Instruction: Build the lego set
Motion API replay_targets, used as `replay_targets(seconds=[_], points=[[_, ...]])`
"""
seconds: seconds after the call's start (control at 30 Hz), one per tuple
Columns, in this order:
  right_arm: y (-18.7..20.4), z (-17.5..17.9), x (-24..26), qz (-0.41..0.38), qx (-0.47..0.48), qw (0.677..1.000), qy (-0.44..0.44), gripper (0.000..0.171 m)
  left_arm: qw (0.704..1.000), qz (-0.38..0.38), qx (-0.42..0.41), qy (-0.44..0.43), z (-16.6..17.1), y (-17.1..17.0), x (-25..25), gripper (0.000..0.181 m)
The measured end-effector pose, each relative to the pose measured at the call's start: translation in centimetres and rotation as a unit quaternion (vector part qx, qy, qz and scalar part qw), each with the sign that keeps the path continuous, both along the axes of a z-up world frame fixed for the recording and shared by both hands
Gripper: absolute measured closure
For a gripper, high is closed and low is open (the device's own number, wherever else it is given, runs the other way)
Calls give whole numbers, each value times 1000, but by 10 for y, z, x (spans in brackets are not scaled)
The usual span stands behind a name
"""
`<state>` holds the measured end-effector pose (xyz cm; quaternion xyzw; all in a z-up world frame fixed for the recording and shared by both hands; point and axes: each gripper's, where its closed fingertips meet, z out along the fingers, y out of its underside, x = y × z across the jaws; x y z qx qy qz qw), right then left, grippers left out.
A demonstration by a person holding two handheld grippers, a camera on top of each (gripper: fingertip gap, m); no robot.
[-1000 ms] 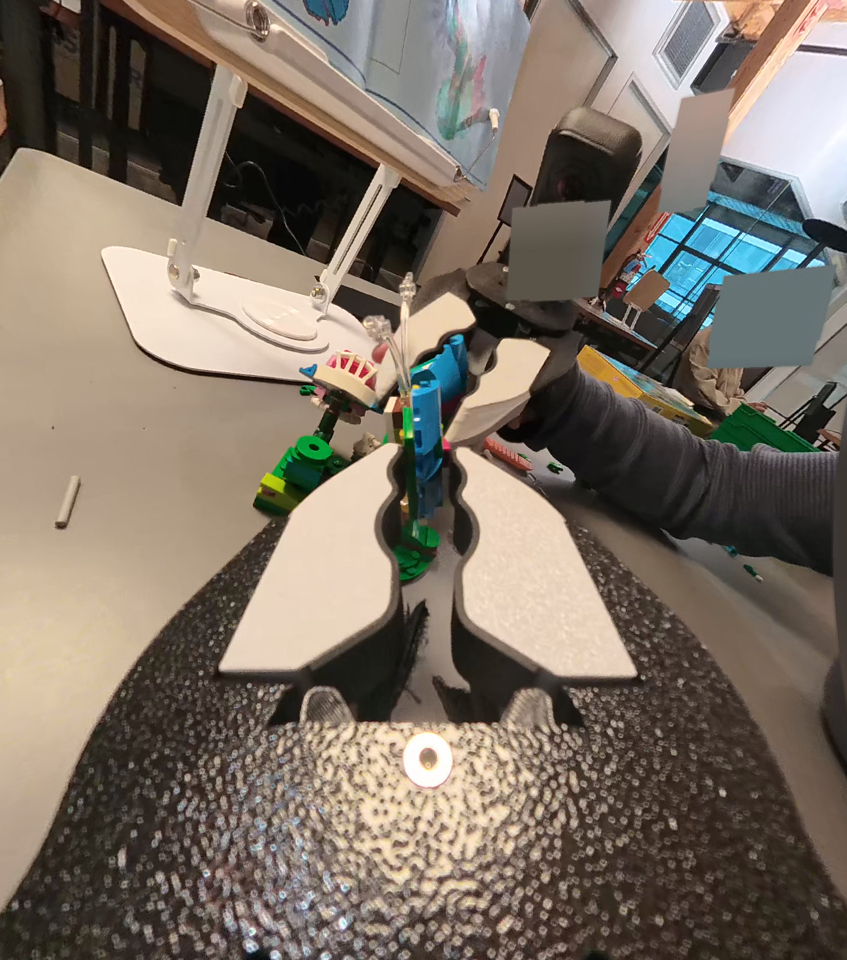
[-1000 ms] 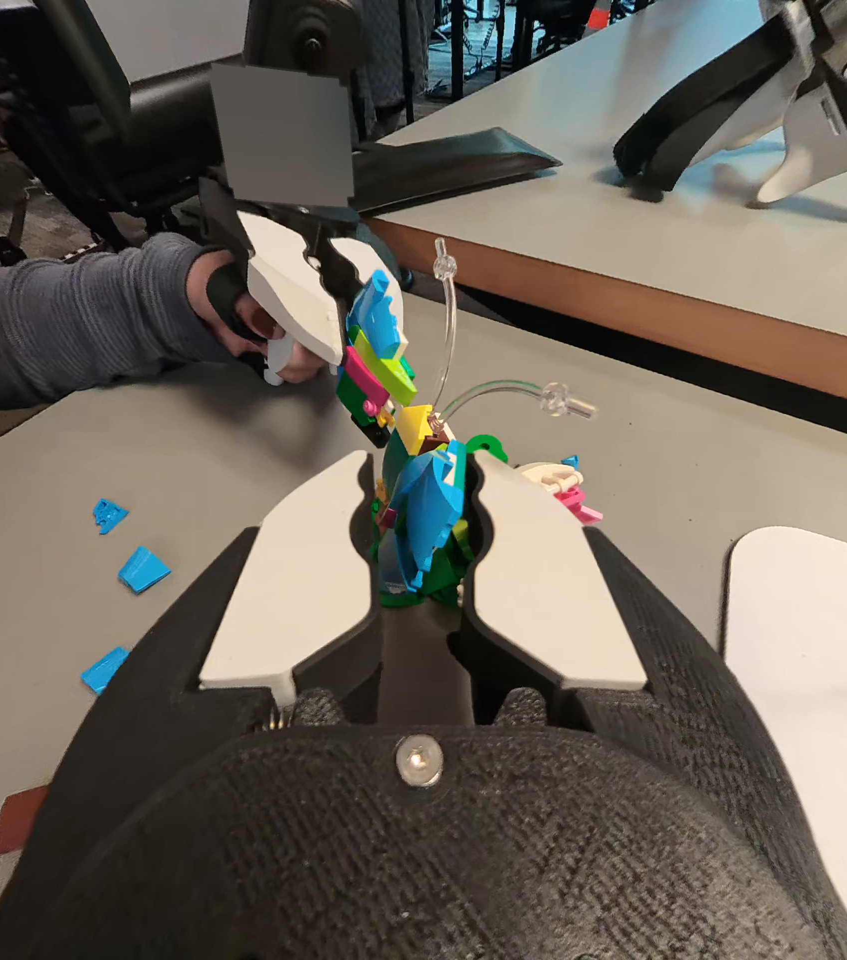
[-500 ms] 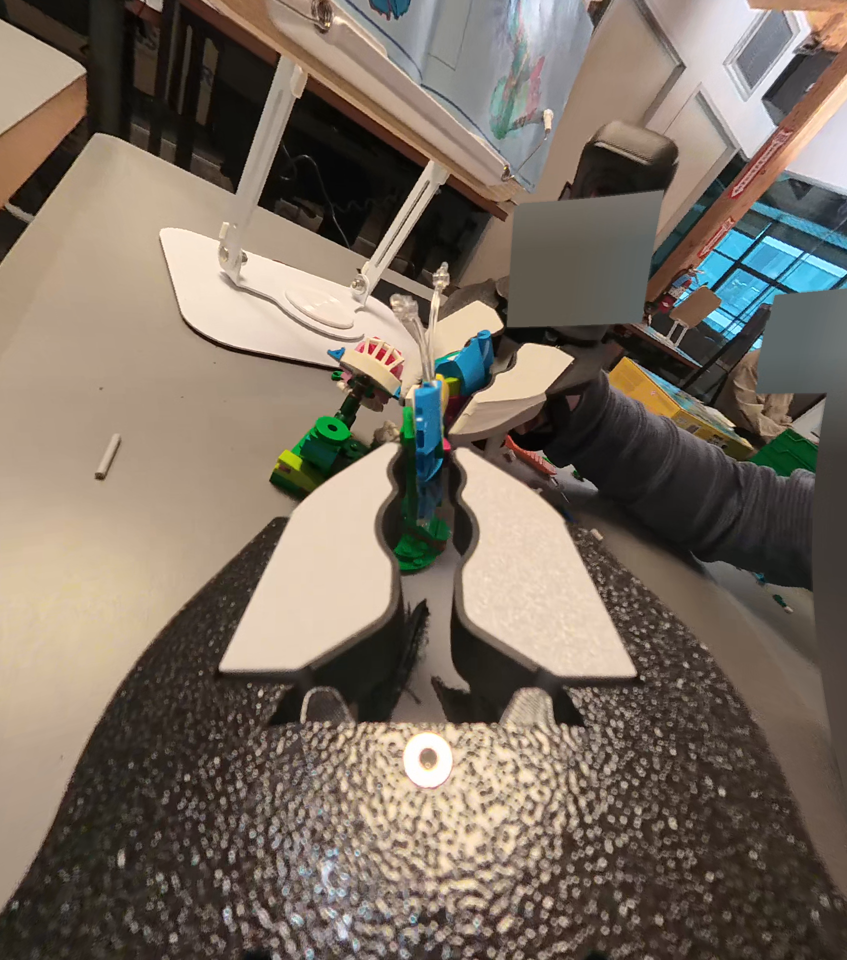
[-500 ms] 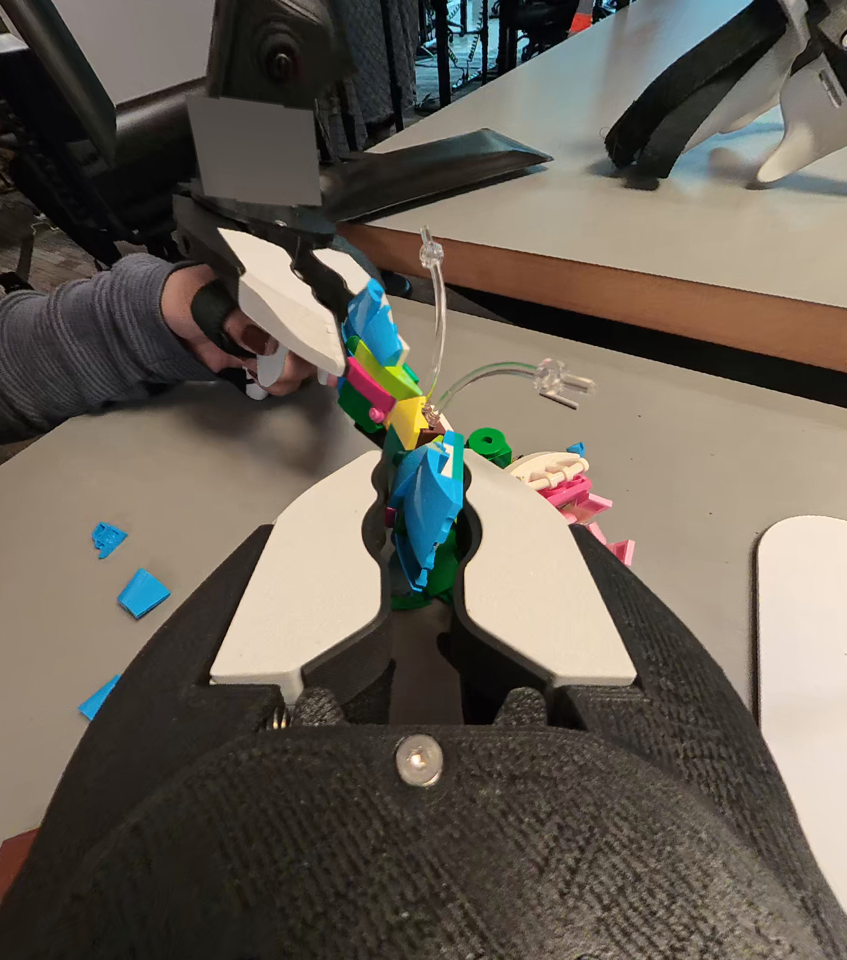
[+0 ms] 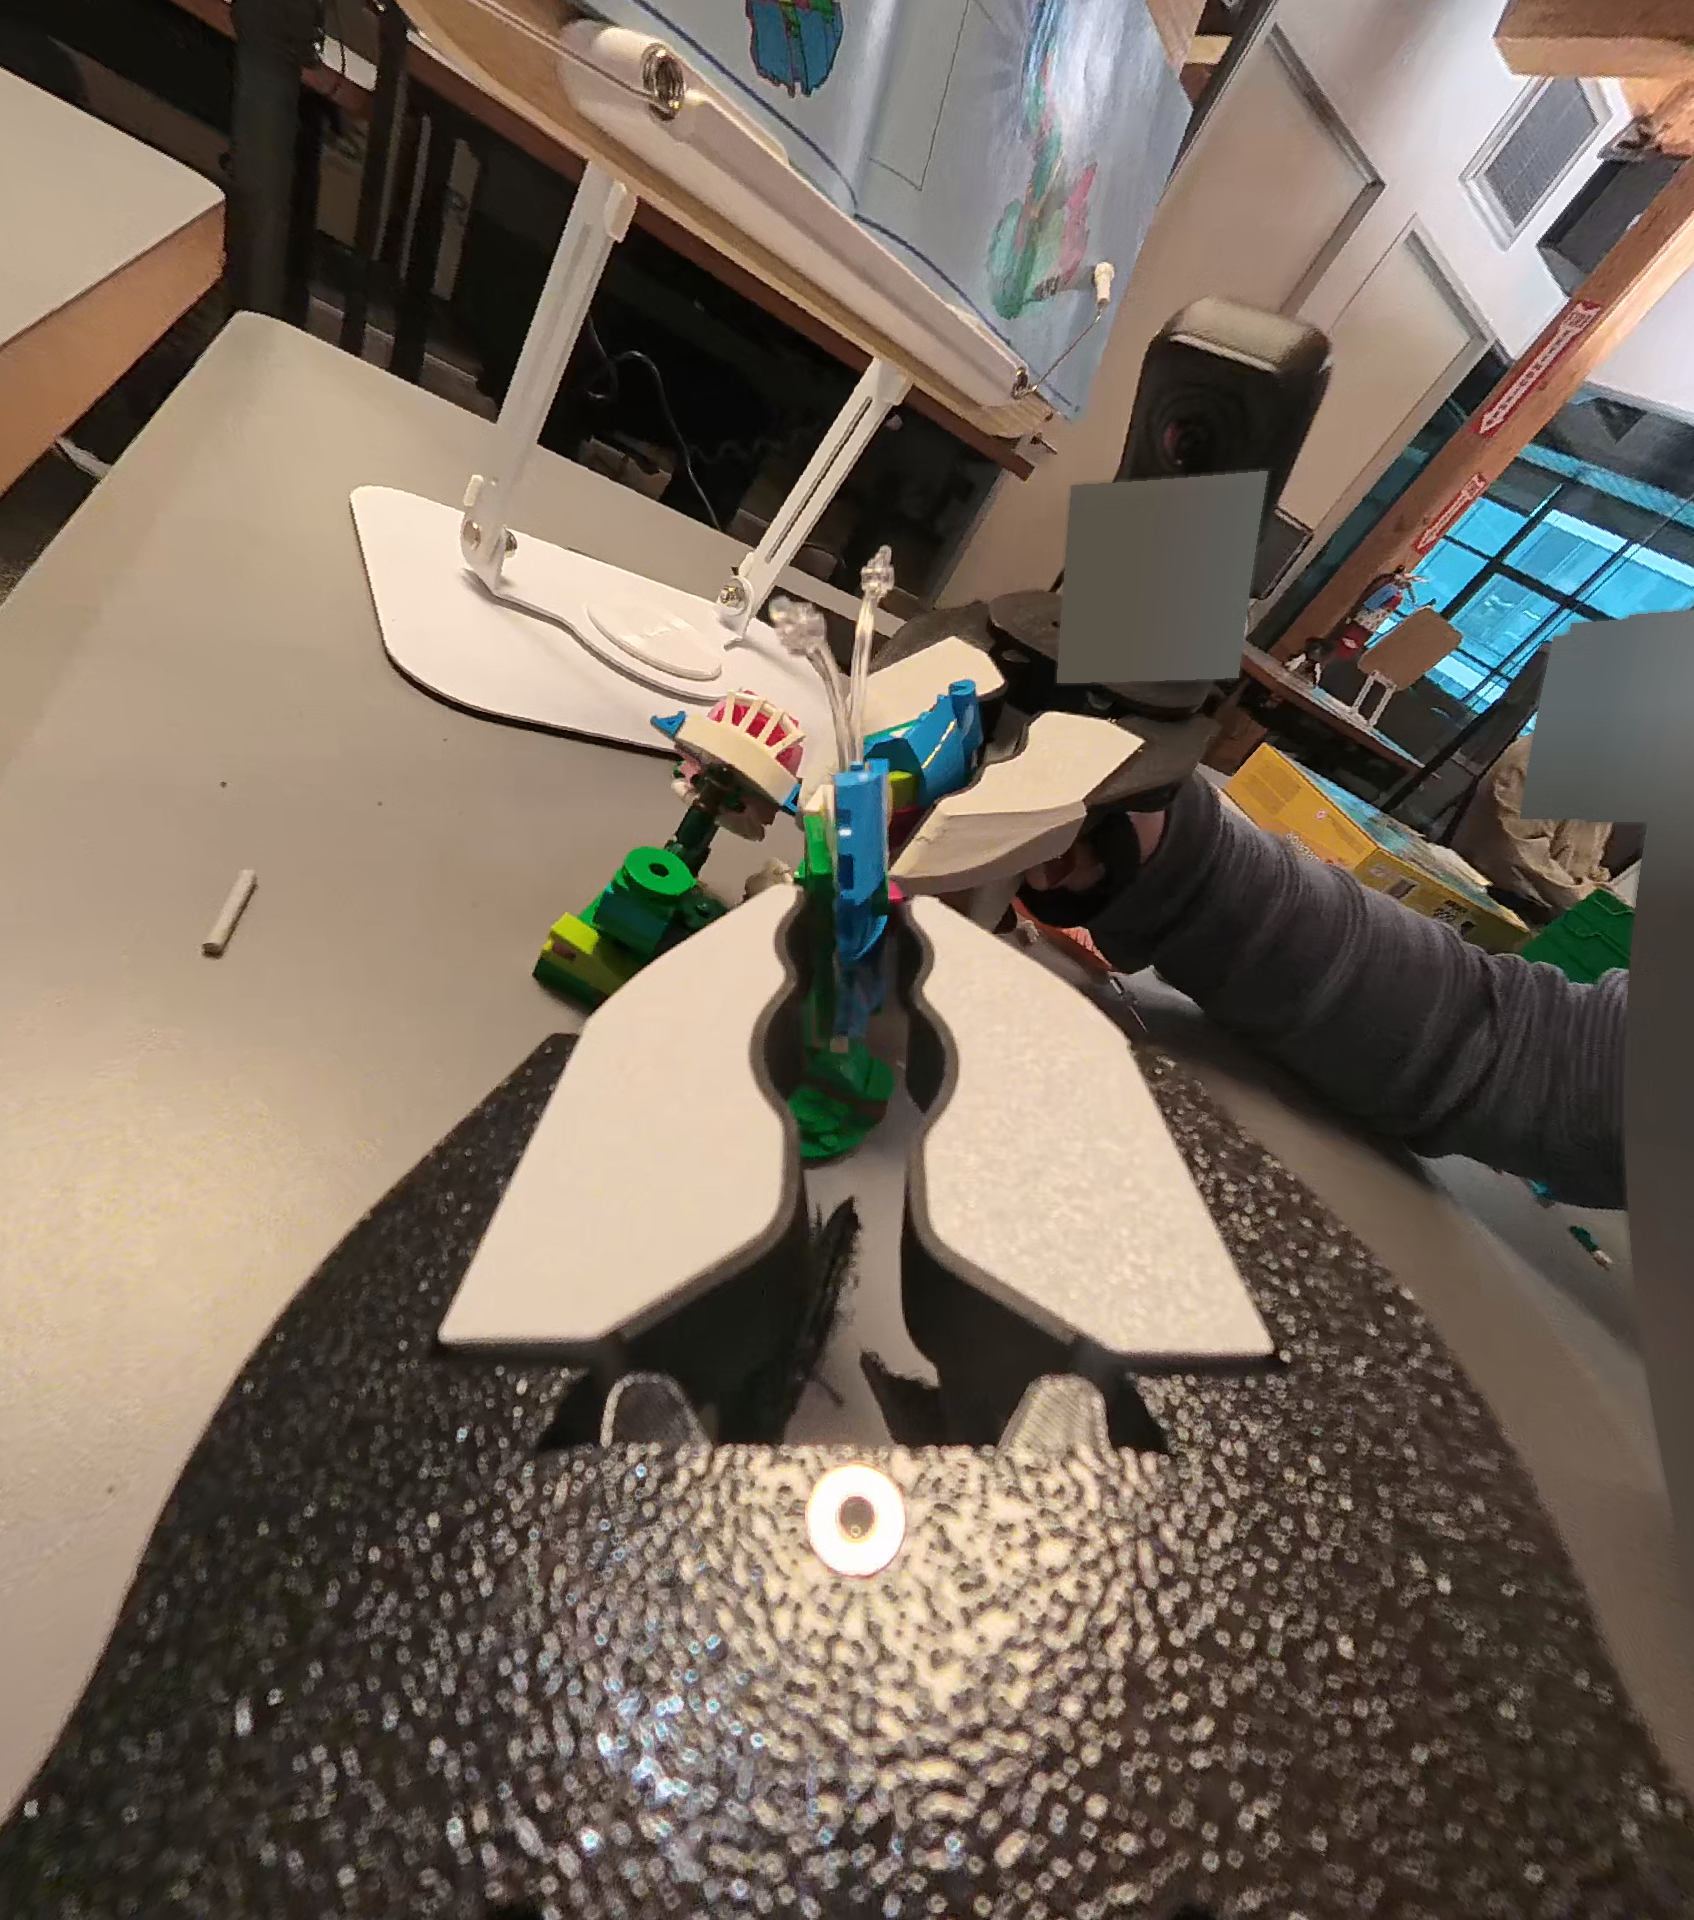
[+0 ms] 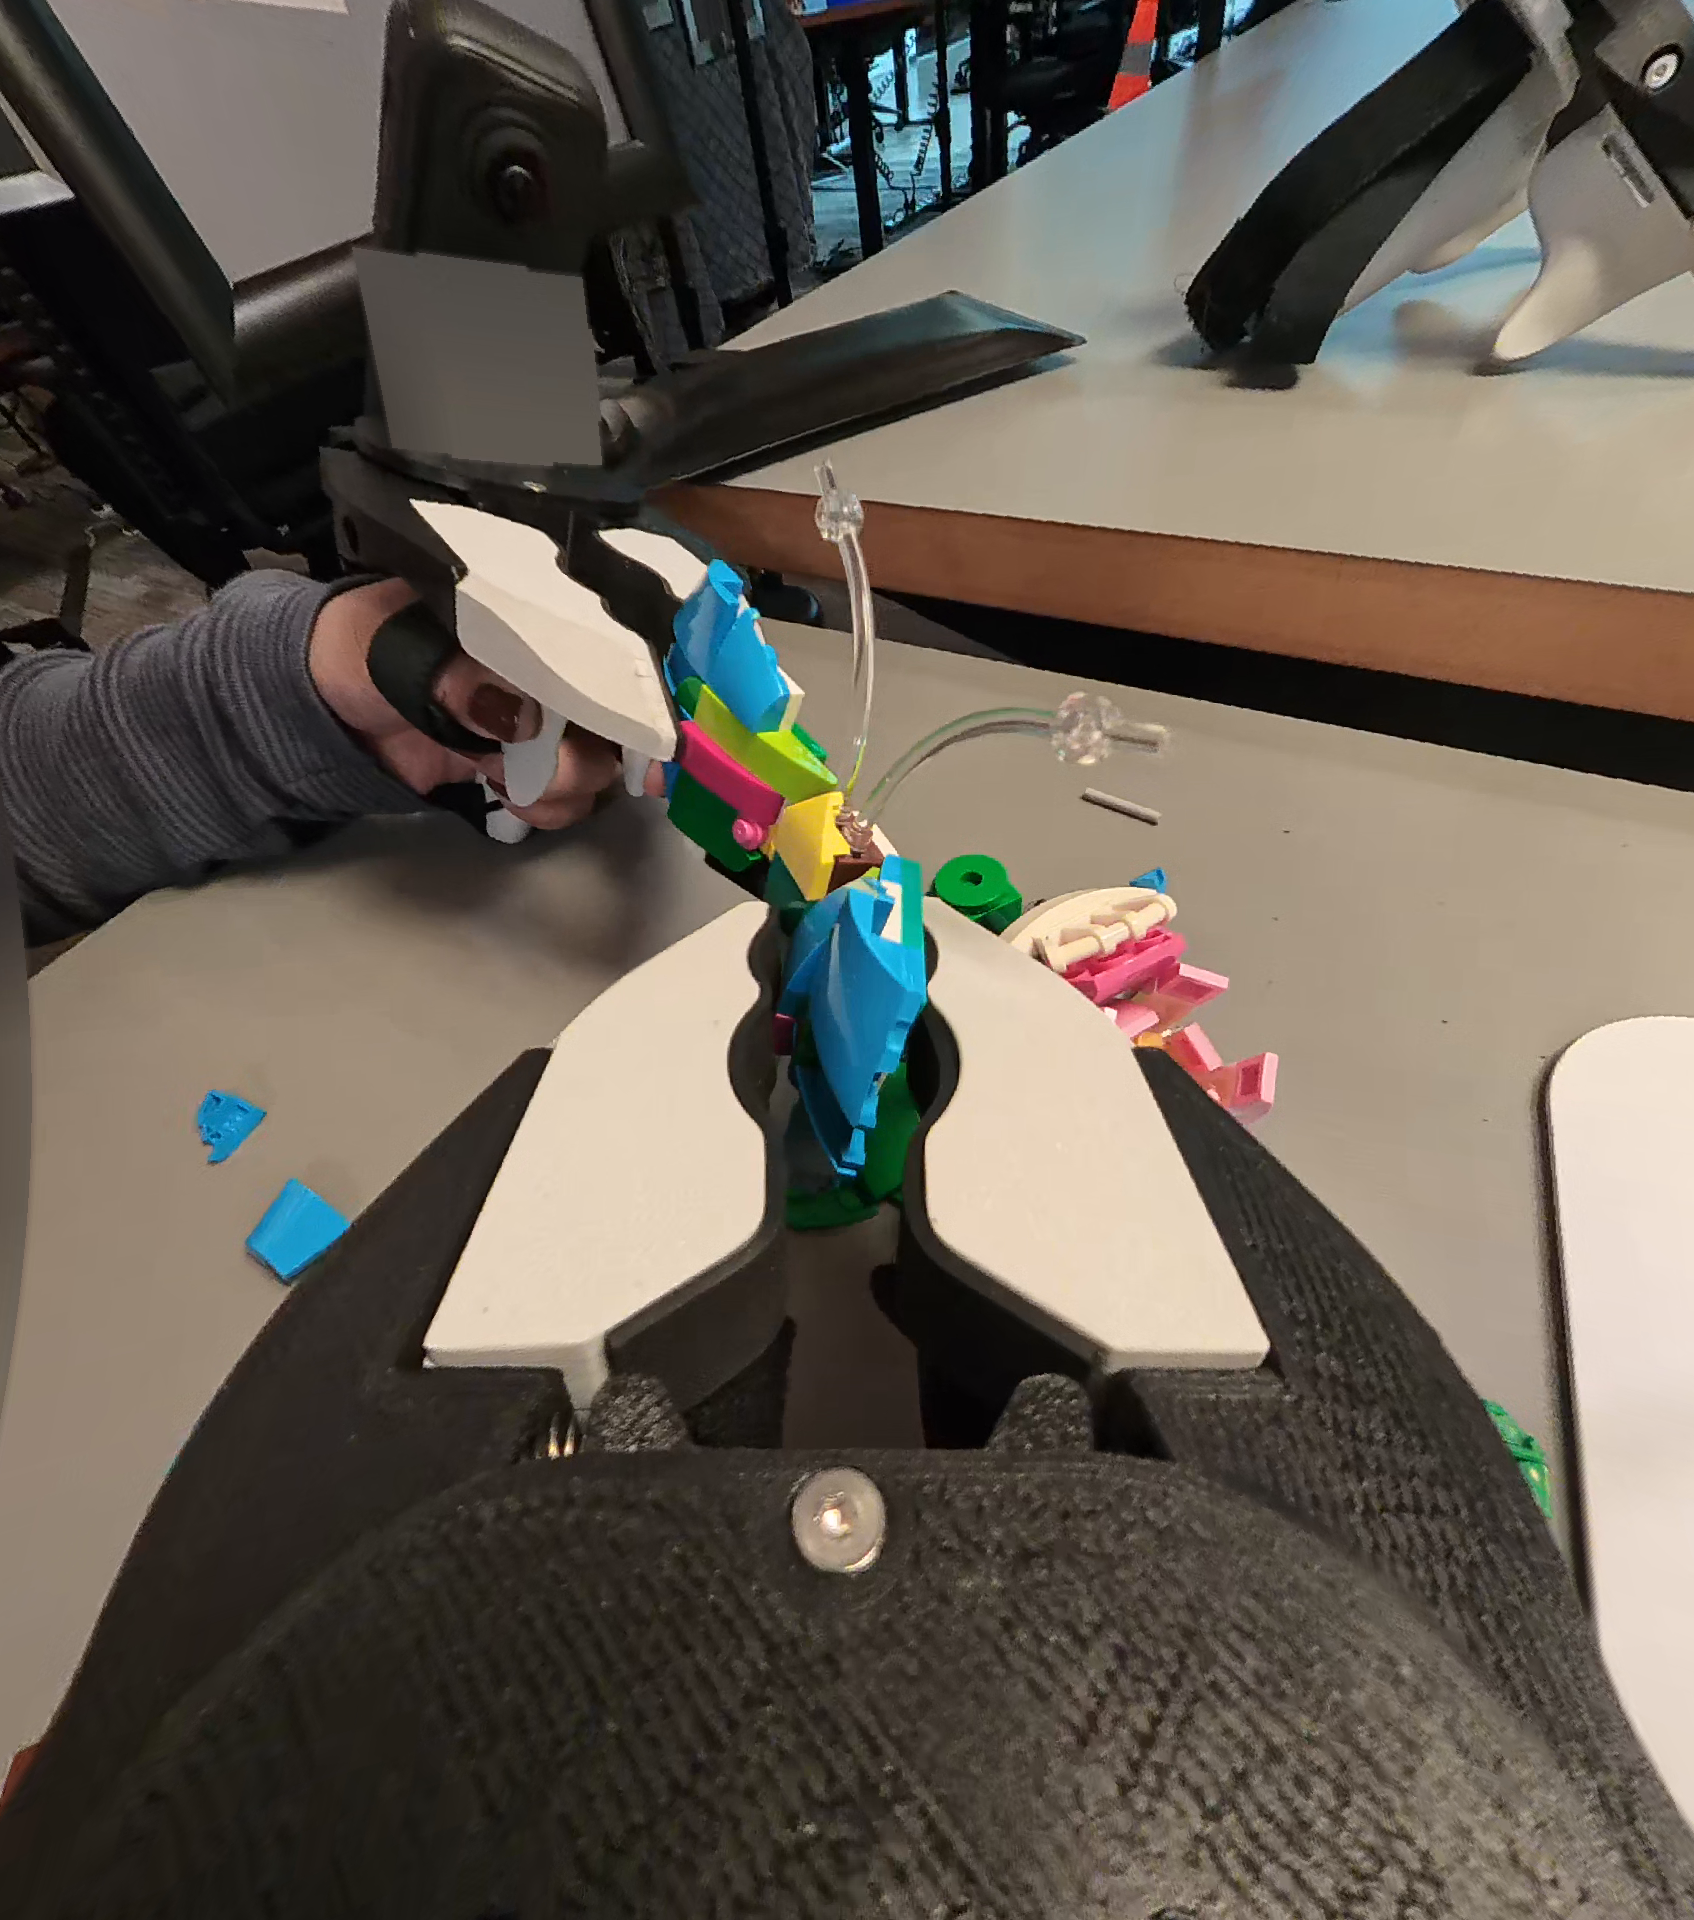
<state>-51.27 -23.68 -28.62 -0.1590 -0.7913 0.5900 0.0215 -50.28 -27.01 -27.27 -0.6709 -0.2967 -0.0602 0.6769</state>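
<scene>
Surface: grey tabletop [image 5: 147, 1039], matte, with a second wood-edged table [image 6: 1342, 499] behind it. Room is an open workshop with a timber post and blue-tinted windows at far right in the left wrist view. White book stand [image 5: 552, 623] sits on the tabletop, carrying an open instruction booklet [image 5: 926, 135]; the booklet's top is cut off by the frame edge.

Loose items: small white stick [image 5: 230, 912]; blue wedge pieces [image 6: 294, 1228] to the side; a green-and-lime stack [image 5: 630, 914] and a pink-and-white toothed flower head [image 6: 1129, 951] just beside the held model.

Hidden: the model's middle is buried between both sets of fingers, so its joints cannot be made out. Grey patches cover parts of both views.

Lego model [image 6: 853, 1018]: a butterfly-like build held above the table. Long axis runs from the green base near the right gripper [image 6: 848, 1049] up and away toward the left gripper [image 6: 656, 675]. Two clear antennae [image 6: 864, 644] rise from its middle.

Left gripper [image 5: 848, 935]: fingers nearly closed, clamped on a blue wing. Right gripper likewise pinches the model's other blue wing
</scene>
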Motion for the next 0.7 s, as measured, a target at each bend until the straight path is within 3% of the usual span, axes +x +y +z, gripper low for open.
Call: replay_targets(seconds=[0.7], points=[[-1, 0, -1, -16, 0, 1000, 8, 151, 998, 37, 30, -46, -2, 2, 4, 167]])
